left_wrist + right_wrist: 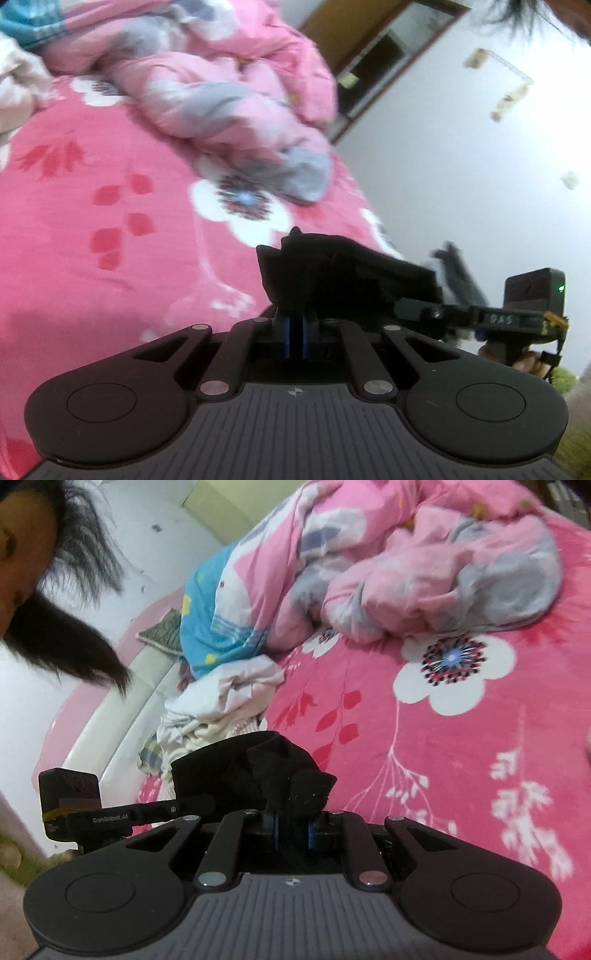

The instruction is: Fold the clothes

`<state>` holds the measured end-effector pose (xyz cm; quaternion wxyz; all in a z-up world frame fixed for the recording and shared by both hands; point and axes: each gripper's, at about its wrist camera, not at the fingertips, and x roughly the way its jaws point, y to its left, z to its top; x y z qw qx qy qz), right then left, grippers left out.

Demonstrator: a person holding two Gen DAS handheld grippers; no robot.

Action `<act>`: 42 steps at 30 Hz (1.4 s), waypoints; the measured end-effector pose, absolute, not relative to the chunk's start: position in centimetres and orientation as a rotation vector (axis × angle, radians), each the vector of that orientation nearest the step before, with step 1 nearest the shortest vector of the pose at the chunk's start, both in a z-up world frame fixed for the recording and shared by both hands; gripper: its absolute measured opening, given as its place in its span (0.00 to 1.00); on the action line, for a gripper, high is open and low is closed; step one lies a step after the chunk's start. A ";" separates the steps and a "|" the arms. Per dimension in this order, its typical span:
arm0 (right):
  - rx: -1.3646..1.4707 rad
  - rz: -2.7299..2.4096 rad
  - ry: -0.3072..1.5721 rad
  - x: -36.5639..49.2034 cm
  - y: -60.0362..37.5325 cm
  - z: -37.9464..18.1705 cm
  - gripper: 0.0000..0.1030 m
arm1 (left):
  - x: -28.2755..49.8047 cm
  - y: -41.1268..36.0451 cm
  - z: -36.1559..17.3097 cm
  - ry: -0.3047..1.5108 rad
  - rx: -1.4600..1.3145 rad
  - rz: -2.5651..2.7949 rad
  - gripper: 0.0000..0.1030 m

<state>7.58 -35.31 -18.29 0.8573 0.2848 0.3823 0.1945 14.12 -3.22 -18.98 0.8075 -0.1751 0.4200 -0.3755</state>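
Note:
A black garment is bunched over my left gripper, whose blue pads are shut on its edge. The cloth stretches right toward the camera box of the other hand's tool. In the right wrist view the same black garment is pinched between the pads of my right gripper, which is shut on a thicker fold. From there the cloth runs left to the left tool's camera box. Both grippers hold the garment up above the pink floral bedsheet, and the cloth hides the fingertips.
A crumpled pink and grey quilt lies at the far side of the bed. A pile of pale clothes and a blue cloth sit by the headboard. A person's dark hair hangs at the left. A white wall lies beyond the bed's edge.

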 end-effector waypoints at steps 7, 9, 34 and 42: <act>0.623 0.242 0.728 0.4 -38.0 -11.7 0.13 | 11.2 -7.6 -14.2 0.871 -0.337 -0.986 0.04; 0.600 0.192 0.709 -1.4 -39.3 -10.0 0.13 | 10.8 -9.3 -13.6 0.867 -0.334 -1.033 0.04; 0.430 0.367 0.877 7.8 -70.0 -16.5 0.13 | 12.3 -35.9 -25.2 0.949 -0.519 -0.963 0.03; 0.374 0.359 1.003 16.6 -72.0 -25.3 0.13 | 17.2 -38.2 -31.6 0.963 -0.515 -0.806 0.03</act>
